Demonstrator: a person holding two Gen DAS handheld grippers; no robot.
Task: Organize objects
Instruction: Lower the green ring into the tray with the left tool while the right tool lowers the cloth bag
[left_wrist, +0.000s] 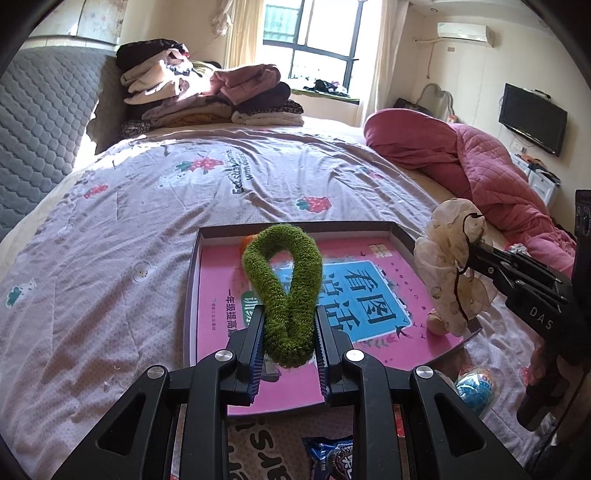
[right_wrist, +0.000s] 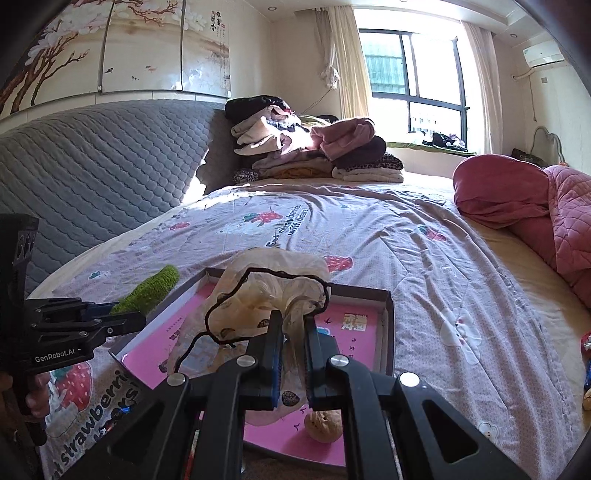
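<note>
Jaws of the left gripper are pinching a green scrunchie; the right gripper's are pinching a cream scrunchie, both hovering over the tray, neither placed yet.

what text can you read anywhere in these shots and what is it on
"DAS": right gripper, on its body.
"GenRobot.AI": left gripper, on its body.
"strawberries": bedsheet, beside a strawberry print.
"看图": pink book cover in the box.
Smaller print on the cover and the wall panel calligraphy: too small to read.
</note>
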